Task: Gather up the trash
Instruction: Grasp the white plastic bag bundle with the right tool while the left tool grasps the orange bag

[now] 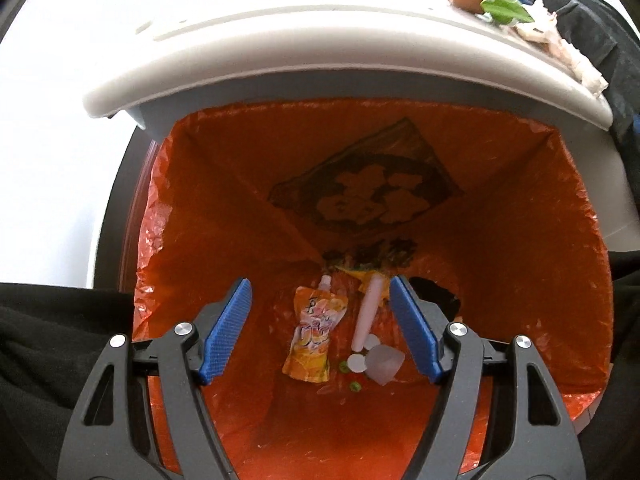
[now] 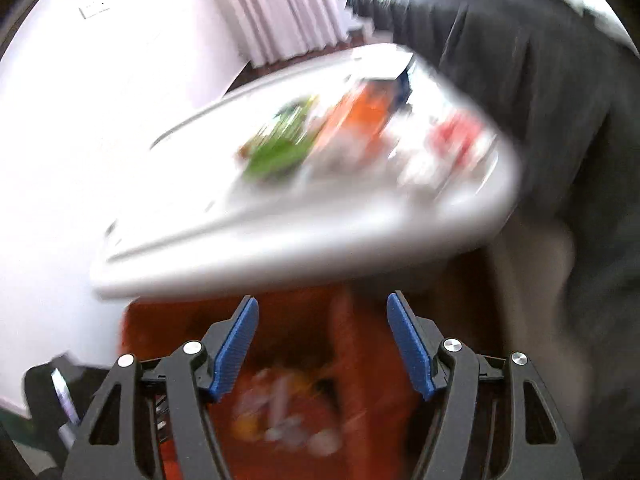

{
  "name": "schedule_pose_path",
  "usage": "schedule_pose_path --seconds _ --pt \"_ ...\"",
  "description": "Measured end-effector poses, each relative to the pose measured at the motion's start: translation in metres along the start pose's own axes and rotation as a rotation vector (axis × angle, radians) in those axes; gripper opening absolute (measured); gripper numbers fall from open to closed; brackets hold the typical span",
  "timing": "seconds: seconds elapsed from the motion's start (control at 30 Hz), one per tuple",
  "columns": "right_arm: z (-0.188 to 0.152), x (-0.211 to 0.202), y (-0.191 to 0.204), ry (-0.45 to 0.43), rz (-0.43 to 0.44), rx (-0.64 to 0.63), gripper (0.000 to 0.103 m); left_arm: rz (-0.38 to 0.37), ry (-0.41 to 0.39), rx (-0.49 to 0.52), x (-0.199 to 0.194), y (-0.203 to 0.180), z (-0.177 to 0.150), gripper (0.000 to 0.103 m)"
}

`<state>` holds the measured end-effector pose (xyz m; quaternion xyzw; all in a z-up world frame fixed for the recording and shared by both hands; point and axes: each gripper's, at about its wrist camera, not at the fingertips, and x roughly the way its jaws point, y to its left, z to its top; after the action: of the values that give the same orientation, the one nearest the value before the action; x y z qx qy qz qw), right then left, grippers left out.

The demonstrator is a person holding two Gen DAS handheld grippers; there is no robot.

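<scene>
My left gripper (image 1: 320,288) is open and empty, held over a bin lined with an orange bag (image 1: 224,208). At the bag's bottom lie a yellow drink pouch (image 1: 314,332), a white tube (image 1: 368,312) and small white and green bits (image 1: 360,364). Above the bin is the white table (image 1: 320,40) with leftover trash (image 1: 516,12) at its far right edge: a green leaf, brown scrap and crumpled tissue. My right gripper (image 2: 322,308) is open and empty above the same orange bag (image 2: 296,332). Its view is blurred; the table's trash (image 2: 344,136) shows as green, orange and red smears.
Dark cloth (image 1: 592,36) lies at the table's far right, and a person in black (image 2: 540,100) stands there. A white wall (image 2: 80,100) is to the left. A dark object (image 2: 48,408) sits low on the left beside the bin.
</scene>
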<state>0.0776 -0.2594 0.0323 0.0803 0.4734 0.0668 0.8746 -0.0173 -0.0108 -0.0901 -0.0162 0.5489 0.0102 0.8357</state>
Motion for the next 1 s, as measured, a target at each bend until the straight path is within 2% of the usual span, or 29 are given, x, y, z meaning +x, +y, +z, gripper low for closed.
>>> schedule_pose_path --seconds 0.1,0.17,0.27,0.63,0.93,1.0 --pt "0.039 0.002 -0.027 -0.019 -0.052 0.0 0.061 -0.005 -0.015 0.01 -0.004 -0.007 0.0 0.07" --pt "0.054 0.014 -0.04 0.009 -0.037 0.03 0.052 -0.003 -0.022 0.021 -0.005 -0.01 0.0 0.07" --pt "0.065 0.036 -0.05 0.05 -0.018 0.065 0.049 -0.004 -0.028 0.033 -0.005 -0.013 -0.001 0.07" --pt "0.087 0.085 -0.036 0.041 -0.126 -0.079 0.049 -0.04 -0.018 0.046 -0.001 -0.015 0.0 0.07" --pt "0.109 0.109 -0.04 0.039 -0.097 -0.077 0.049 -0.053 -0.007 0.031 0.001 -0.014 0.0 0.07" --pt "0.113 0.112 -0.038 0.037 -0.091 -0.065 0.033 -0.051 -0.003 0.028 0.002 -0.014 0.001 0.07"
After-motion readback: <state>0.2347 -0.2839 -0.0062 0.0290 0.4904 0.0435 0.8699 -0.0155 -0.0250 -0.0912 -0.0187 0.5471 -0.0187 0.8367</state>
